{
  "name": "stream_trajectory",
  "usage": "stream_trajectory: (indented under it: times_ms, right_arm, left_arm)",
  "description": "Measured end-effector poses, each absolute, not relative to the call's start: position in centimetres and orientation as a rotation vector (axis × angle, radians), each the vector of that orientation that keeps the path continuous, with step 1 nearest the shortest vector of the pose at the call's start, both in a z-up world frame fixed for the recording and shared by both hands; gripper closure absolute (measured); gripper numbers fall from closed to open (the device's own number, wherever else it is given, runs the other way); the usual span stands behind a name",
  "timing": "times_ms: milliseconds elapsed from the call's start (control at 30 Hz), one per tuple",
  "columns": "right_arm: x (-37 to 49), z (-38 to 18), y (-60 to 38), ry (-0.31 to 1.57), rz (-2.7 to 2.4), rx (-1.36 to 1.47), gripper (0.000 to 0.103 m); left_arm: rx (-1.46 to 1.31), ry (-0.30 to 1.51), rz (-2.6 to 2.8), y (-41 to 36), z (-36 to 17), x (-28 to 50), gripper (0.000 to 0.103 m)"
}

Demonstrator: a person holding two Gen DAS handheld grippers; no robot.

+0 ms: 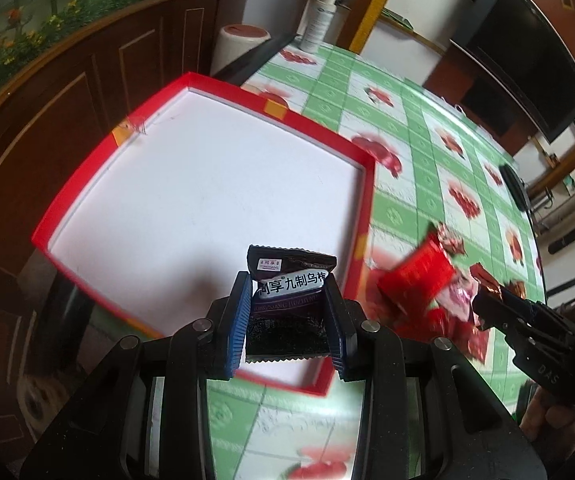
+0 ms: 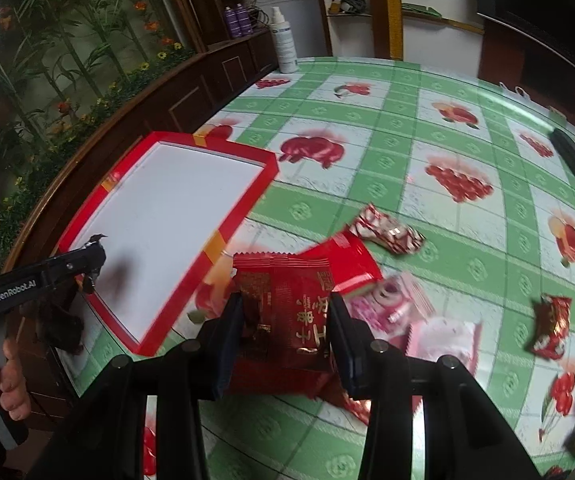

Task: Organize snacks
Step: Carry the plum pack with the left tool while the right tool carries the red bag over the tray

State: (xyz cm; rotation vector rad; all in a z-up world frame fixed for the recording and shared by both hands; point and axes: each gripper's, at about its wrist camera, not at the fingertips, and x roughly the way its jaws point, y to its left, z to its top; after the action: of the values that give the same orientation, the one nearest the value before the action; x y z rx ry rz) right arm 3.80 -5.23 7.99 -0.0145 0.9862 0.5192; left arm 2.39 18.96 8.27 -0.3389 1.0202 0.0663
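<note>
The left gripper (image 1: 287, 312) has its jaws clamped on a dark snack packet (image 1: 287, 304), upright, over the red tray (image 1: 319, 128). The right gripper (image 2: 285, 320) grips a red packet (image 2: 287, 304), long axis pointing away. Both are above the green checked worktop (image 2: 399, 120), beside brown cabinets (image 1: 67, 92).

A table covered by a green-checked oilcloth with red fruit prints (image 2: 399, 128) stands beside dark wooden cabinets (image 1: 67, 92). Behind them hangs a flower mural (image 2: 59, 40). White walls, yellow trim (image 2: 391, 8) and a black television (image 1: 527, 60) lie beyond, in daylight.
</note>
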Motion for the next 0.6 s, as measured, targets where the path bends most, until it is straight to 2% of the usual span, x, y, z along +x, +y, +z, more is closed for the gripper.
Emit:
stream_trajectory:
  times_ms: [600]
  right_arm:
    - [12.0, 10.2, 2.9, 0.978, 0.600, 0.019, 0.059]
  left_arm:
    - [-0.337, 1.013, 0.158, 21.6, 7.4, 10.8, 0.069]
